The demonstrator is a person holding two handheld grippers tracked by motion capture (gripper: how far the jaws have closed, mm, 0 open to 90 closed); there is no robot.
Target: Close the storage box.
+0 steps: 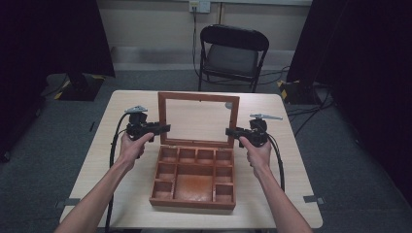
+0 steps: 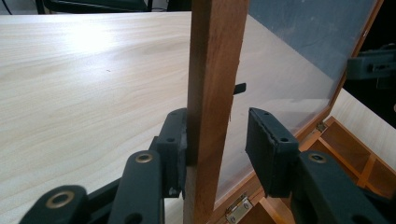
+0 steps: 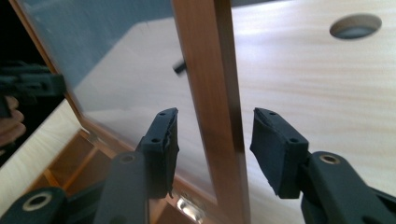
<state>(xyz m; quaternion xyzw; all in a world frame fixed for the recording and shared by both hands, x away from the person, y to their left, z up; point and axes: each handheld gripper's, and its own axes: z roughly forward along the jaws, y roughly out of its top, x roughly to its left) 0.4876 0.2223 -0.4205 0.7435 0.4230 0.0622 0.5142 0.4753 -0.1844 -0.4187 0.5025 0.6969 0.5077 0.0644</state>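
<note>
High view: the wooden box [image 1: 193,179] sits mid-table, its lid [image 1: 199,119] upright at twelve o'clock. My left gripper [image 1: 163,128] and right gripper [image 1: 232,131] straddle the lid's side rails, jaws apart, not clamping.

Reddish-brown wooden box [image 1: 193,182], its lid frame [image 2: 212,93] the same brown between black fingers [image 2: 175,149], on a pale woodgrain table [image 1: 97,160]

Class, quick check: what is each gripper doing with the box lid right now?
Left gripper: open; one pad touches the lid frame, the other stands clear.
Right gripper: open; lid frame between the jaws, neither pad pressing.
</note>
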